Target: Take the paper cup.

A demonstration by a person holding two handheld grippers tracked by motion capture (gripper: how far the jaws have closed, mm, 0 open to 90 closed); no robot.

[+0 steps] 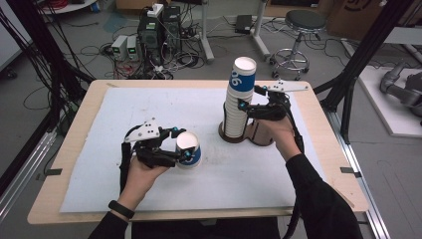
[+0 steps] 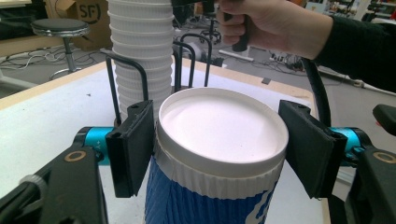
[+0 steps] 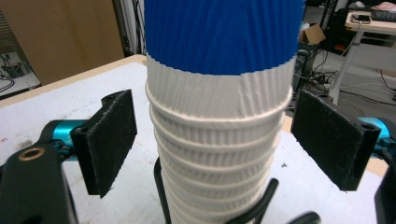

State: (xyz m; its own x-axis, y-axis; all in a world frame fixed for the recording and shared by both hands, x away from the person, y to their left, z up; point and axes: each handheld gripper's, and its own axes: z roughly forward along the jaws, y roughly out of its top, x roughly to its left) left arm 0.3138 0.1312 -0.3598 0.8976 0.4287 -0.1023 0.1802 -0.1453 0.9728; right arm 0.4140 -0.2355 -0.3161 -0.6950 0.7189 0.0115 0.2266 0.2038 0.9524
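The high view looked forward and down over the whole table [image 1: 74, 144]. The left gripper view sat close behind a cup [image 2: 219, 154], facing the stack [image 2: 142, 51]. The right gripper view faced that stack [image 3: 219, 116] from very near. All three shared the stack [image 1: 238, 99].
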